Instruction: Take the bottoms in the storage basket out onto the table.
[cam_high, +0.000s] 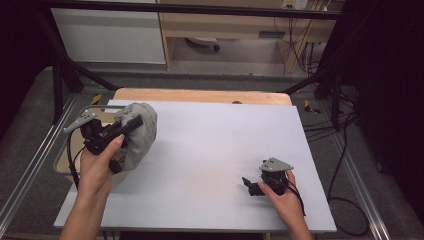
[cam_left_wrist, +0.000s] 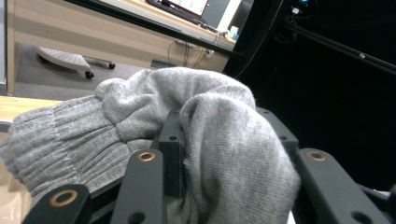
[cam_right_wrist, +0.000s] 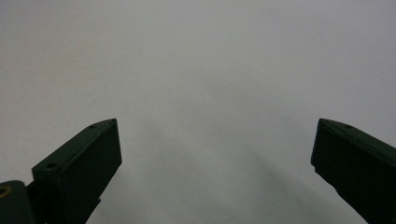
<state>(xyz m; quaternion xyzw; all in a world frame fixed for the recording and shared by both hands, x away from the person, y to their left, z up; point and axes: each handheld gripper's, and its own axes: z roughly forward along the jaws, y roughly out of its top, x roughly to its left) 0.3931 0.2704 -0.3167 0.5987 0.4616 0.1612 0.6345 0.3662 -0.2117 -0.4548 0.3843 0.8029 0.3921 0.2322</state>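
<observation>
Item, grey knitted garment (cam_high: 137, 134): clenched in left gripper (cam_high: 131, 126), lifted at table's (cam_high: 215, 145) nine o'clock over basket (cam_high: 67, 150); right gripper (cam_high: 248, 185), released, idles at five o'clock; next, likely carrying inward to spread.

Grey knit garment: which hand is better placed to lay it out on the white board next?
Left. The left gripper is shut on the grey knit garment at the white board's left edge; the right gripper rests open and apart from it.

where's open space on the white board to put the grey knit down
Between the left gripper clamping the knit and the open right gripper, the board is bare, centre and far right too. Crowded only at the left edge.
</observation>
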